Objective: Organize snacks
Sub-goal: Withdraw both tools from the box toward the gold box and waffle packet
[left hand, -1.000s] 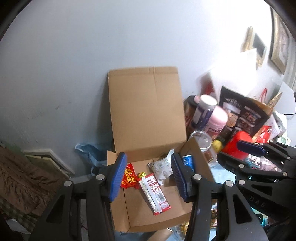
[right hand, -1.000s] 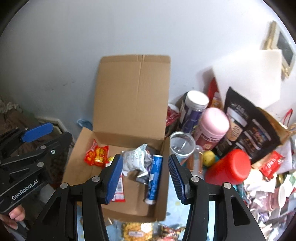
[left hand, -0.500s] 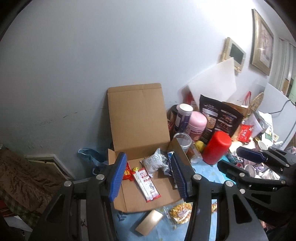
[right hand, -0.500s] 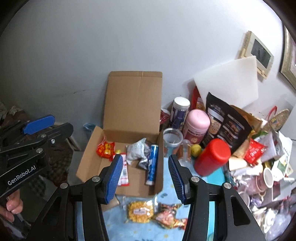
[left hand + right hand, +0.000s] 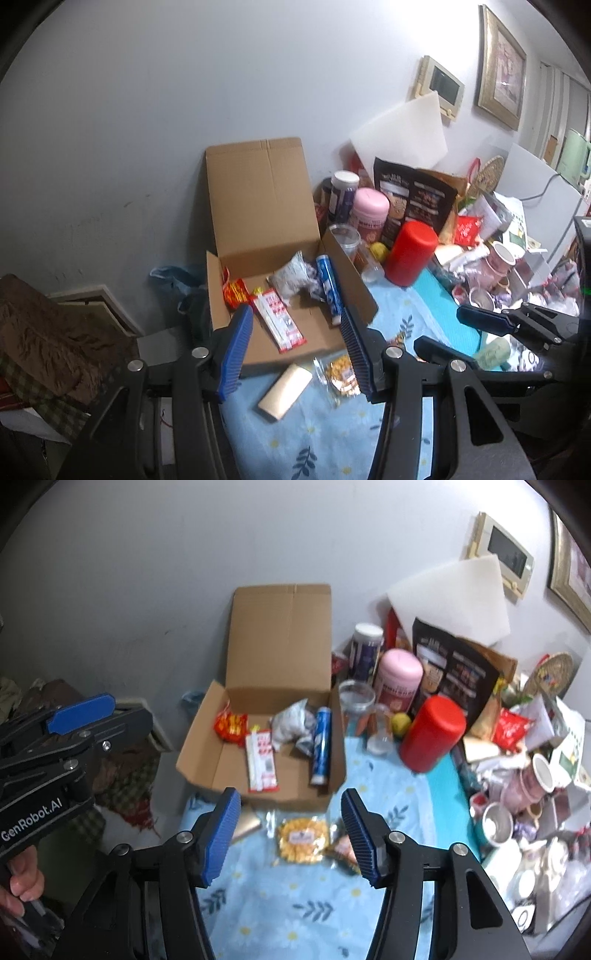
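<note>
An open cardboard box (image 5: 258, 195) (image 5: 280, 638) stands against the wall with its lid up. Inside lie a red packet (image 5: 231, 725), a long red-and-white packet (image 5: 260, 760), a crumpled silver bag (image 5: 291, 723) and a blue tube (image 5: 321, 746). In front of it, on the blue flowered cloth (image 5: 399, 797), lie a yellow snack bag (image 5: 303, 836) (image 5: 341, 373), a reddish packet (image 5: 341, 847) and a beige bar (image 5: 286, 386). My left gripper (image 5: 297, 343) hangs open and empty before the box. My right gripper (image 5: 290, 827) hovers over the yellow bag, jaws opening, nothing between them.
Right of the box stand a red canister (image 5: 432, 733), a pink jar (image 5: 399, 679), a clear cup (image 5: 356, 698) and a dark printed bag (image 5: 454, 672). Mugs (image 5: 539, 775) and clutter crowd the far right. A brown blanket (image 5: 44, 339) lies left.
Both grippers have drawn back from the box, which now looks smaller. The cloth with the yellow bag and beige bar has come into view. The right jaws stand slightly wider.
</note>
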`<state>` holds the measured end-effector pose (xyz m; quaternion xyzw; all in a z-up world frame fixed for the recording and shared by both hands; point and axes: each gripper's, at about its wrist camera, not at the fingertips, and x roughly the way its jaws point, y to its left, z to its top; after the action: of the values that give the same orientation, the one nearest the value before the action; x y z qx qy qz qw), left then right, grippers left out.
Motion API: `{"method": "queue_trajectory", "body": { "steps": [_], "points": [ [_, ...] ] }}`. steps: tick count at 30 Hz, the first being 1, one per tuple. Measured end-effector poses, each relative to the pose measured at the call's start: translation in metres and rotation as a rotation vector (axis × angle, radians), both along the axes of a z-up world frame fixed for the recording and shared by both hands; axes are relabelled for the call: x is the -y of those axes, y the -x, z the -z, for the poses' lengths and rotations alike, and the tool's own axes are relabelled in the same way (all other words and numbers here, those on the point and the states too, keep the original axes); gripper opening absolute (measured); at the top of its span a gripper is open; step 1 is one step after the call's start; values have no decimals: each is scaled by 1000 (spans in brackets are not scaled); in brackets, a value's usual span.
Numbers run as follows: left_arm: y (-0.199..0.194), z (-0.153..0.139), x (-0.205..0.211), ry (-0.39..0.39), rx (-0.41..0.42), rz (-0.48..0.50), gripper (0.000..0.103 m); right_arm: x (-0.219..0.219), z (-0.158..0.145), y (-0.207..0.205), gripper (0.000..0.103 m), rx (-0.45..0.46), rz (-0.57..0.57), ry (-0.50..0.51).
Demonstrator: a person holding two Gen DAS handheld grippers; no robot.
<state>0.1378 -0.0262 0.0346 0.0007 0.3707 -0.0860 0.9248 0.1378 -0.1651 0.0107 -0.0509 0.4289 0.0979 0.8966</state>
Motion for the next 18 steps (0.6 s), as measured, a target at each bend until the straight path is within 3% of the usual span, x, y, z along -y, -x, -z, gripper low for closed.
{"method": "queue_trajectory", "body": {
  "steps": [12, 18],
  "points": [
    [24, 51, -4, -4, -100, 41, 49, -2, 52, 31, 57, -104, -4, -45],
    [20, 79, -7, 12, -158, 50, 49, 1, 81, 31, 63, -151, 9, -74]
  ]
}}
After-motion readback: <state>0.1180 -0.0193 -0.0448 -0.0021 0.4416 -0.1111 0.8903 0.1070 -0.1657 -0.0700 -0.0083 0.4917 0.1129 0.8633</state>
